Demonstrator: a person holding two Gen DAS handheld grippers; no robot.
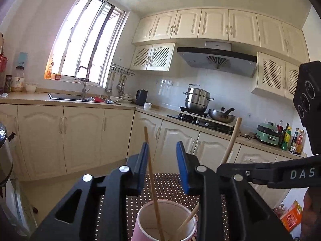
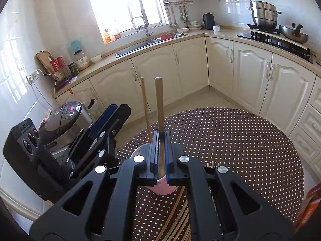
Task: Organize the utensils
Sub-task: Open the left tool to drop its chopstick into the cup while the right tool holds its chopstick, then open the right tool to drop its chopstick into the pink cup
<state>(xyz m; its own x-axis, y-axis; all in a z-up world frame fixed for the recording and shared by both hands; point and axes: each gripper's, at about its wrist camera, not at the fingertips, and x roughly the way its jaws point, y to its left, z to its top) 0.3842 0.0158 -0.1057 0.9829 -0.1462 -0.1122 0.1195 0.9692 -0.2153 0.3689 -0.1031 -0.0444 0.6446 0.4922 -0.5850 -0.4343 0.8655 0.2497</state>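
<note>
Right gripper (image 2: 159, 150), jaws clamped on the thicker wooden stick (image 2: 159, 108), which stands nearly upright with its lower end in the pink paper cup (image 2: 163, 188). Left gripper (image 1: 162, 166), jaws apart: a thin chopstick (image 1: 151, 172) rises between its blue pads (image 1: 183, 172), close beside the left pad (contact cannot be judged), its foot resting inside the same cup (image 1: 166, 221). The cup stands on the round table (image 2: 240, 140) with a brown, white-dotted cloth. Further slats or sticks lie flat on the cloth beneath the right gripper (their kind is unclear). Left of the table, a rice cooker (image 2: 64, 120). Beyond, cream cabinets (image 2: 250, 70), the sink (image 2: 138, 47) under the window, and a steel steamer pot (image 2: 262, 14) on the hob.
</note>
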